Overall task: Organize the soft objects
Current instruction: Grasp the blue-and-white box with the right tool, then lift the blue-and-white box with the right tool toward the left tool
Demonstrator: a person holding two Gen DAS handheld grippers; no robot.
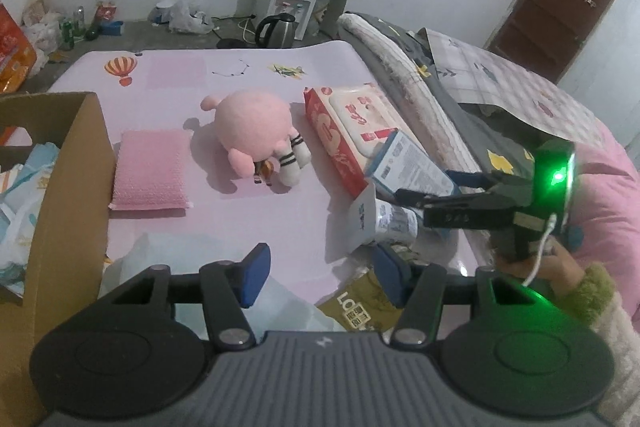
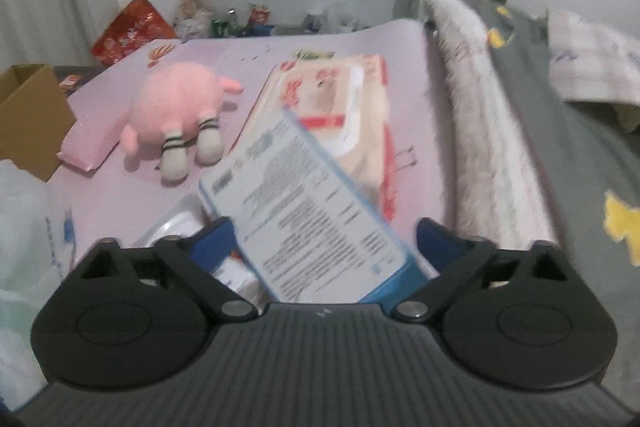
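Observation:
A pink plush toy lies on the pink mat, with a pink sponge pad to its left and a red-and-white wipes pack to its right. My right gripper has its jaws wide around a blue-edged white box that leans on the wipes pack; contact is unclear. It shows in the left wrist view beside the box and a white tube. My left gripper is open and empty above a clear plastic bag.
A cardboard box with cloth items stands at the left edge. A gold packet lies under my left gripper. Rolled bedding and a grey quilt border the mat on the right. A kettle sits on the floor beyond.

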